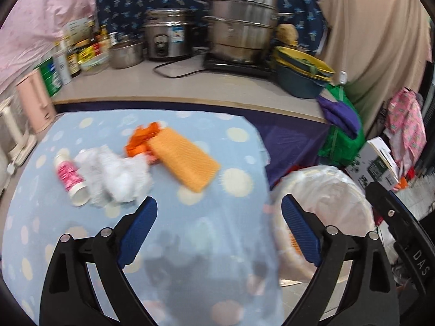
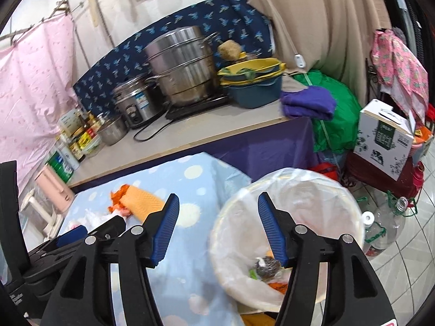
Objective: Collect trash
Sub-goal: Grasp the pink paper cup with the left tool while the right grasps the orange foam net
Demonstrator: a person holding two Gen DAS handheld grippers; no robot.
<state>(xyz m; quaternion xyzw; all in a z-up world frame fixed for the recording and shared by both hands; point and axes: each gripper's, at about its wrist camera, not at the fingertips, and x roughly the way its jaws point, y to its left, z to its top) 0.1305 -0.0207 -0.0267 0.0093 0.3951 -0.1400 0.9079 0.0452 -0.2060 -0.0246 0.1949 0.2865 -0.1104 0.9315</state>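
Looks like we're between pickups: some trash is already down in the bin (image 2: 288, 217), and more is left on the spotted blue cloth (image 1: 206, 244) just left of the bin: a small pink bottle (image 1: 71, 178), crumpled clear plastic (image 1: 114, 174), an orange sponge (image 1: 185, 160) with orange scraps (image 1: 141, 138). Left gripper (image 1: 219, 209) tilts down over the cloth, fingers wide, nothing in them. Right gripper (image 2: 218, 203) hangs at the bin's rim, fingers apart, empty. Next up, I'd guess, is reaching for that plastic

A tall stainless steel steamer pot (image 1: 242, 24) stands at the upper centre, a silver rice cooker (image 1: 167, 34) left of it, stacked yellow-and-teal basins (image 1: 303, 73) right.
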